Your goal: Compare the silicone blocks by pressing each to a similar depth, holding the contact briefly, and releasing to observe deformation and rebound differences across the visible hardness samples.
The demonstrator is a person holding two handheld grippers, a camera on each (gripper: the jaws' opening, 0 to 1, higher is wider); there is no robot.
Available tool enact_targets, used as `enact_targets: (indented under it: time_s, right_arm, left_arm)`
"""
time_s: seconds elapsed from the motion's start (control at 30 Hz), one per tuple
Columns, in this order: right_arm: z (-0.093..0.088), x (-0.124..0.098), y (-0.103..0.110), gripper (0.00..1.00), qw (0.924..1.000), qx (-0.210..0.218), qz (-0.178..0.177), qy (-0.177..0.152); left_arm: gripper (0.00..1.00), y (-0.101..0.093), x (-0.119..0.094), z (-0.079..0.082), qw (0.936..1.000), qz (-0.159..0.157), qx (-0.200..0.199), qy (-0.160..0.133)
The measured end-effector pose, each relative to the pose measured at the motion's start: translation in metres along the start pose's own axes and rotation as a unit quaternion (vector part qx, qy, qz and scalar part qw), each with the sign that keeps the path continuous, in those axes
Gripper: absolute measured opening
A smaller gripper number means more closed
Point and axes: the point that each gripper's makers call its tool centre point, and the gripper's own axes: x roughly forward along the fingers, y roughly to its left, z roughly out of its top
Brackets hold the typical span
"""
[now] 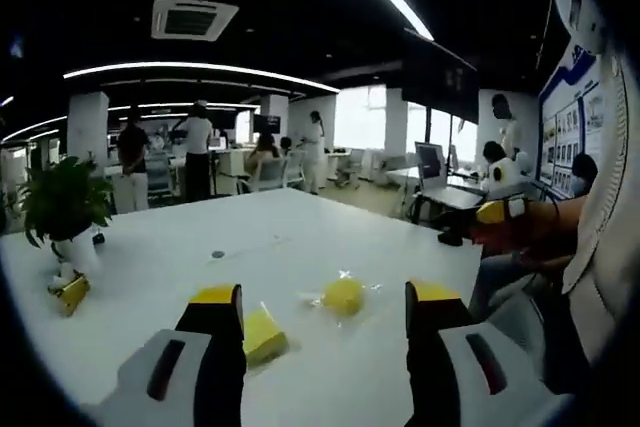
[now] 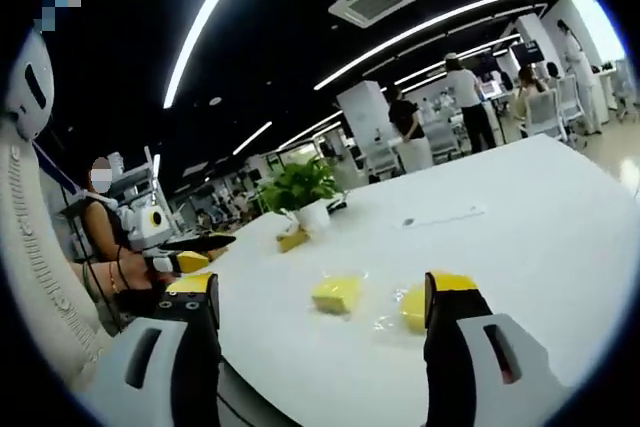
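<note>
Two yellow silicone blocks in clear wrap lie on the white table (image 1: 300,227). In the left gripper view, a squarish block (image 1: 263,336) sits by my left jaw's tip and a rounder block (image 1: 343,296) lies between the jaws, farther out. My left gripper (image 1: 325,295) is open and holds nothing. In the right gripper view, the squarish block (image 2: 338,293) and the rounder block (image 2: 411,308) lie just beyond my right gripper (image 2: 325,287), which is also open and touches neither. The left gripper (image 2: 192,252) enters that view from the left.
A potted plant (image 1: 65,205) (image 2: 300,187) stands on the table with a small yellow object (image 1: 70,293) (image 2: 292,239) beside it. A small dark mark (image 1: 218,254) is mid-table. People stand and sit at desks behind. A seated person (image 2: 100,222) is close on the left.
</note>
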Motion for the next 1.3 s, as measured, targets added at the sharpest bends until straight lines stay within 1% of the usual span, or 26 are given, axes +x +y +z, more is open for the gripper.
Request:
enact_targets:
  time_s: [0.1,0.17,0.2,0.23,0.3,0.37,0.43,0.57,0.83,0.93,1.0,1.1,1.2,1.23,1.3]
  right_arm:
    - [-0.007,-0.003,0.001,0.85,0.9999,-0.010,-0.004,0.009]
    - [-0.010,-0.004,0.006,0.86,0.9997,-0.021,-0.005,0.012]
    - [-0.012,-0.004,0.006,0.87,0.9996,-0.023,-0.006,0.017]
    - [-0.014,-0.004,0.008,0.87,0.9994,-0.025,-0.006,0.023]
    - [-0.015,-0.004,0.011,0.85,0.9992,-0.031,-0.007,0.023]
    - [-0.016,-0.005,0.012,0.81,0.9987,-0.043,-0.012,0.023]
    - [-0.017,-0.004,0.013,0.79,0.9985,-0.046,-0.015,0.025]
    - [-0.019,-0.004,0.014,0.80,0.9987,-0.041,-0.018,0.025]
    - [-0.021,-0.002,0.014,0.79,0.9986,-0.039,-0.023,0.028]
    - [-0.021,-0.001,0.013,0.80,0.9985,-0.039,-0.024,0.030]
    - [-0.020,0.000,0.012,0.78,0.9985,-0.039,-0.023,0.029]
    - [-0.021,0.001,0.012,0.76,0.9986,-0.037,-0.020,0.033]
    - [-0.022,0.003,0.012,0.76,0.9984,-0.037,-0.021,0.037]
    - [-0.021,0.004,0.010,0.77,0.9982,-0.039,-0.027,0.037]
    - [-0.018,0.004,0.008,0.77,0.9984,-0.037,-0.031,0.031]
  left_arm:
    - [0.66,-0.001,-0.007,0.003,0.9999,-0.002,-0.009,-0.012]
    - [0.70,0.006,-0.011,0.003,0.9997,0.014,-0.007,-0.016]
    - [0.71,0.013,-0.015,0.000,0.9991,0.034,-0.020,-0.012]
    - [0.72,0.014,-0.016,0.000,0.9990,0.034,-0.026,-0.012]
    - [0.72,0.018,-0.021,0.003,0.9978,0.041,-0.043,-0.030]
    - [0.73,0.020,-0.025,0.002,0.9966,0.047,-0.058,-0.034]
    - [0.74,0.018,-0.028,0.003,0.9967,0.045,-0.058,-0.036]
    - [0.78,0.013,-0.028,0.002,0.9966,0.037,-0.065,-0.036]
    - [0.76,0.011,-0.027,-0.004,0.9969,0.038,-0.063,-0.028]
    - [0.76,0.014,-0.028,-0.004,0.9967,0.041,-0.064,-0.029]
    - [0.76,0.018,-0.030,-0.001,0.9963,0.046,-0.065,-0.033]
    - [0.77,0.024,-0.030,-0.002,0.9951,0.050,-0.077,-0.037]
    - [0.77,0.029,-0.030,-0.005,0.9950,0.052,-0.079,-0.032]
    - [0.77,0.029,-0.030,-0.006,0.9954,0.052,-0.075,-0.028]
    - [0.77,0.029,-0.031,-0.007,0.9954,0.052,-0.076,-0.026]
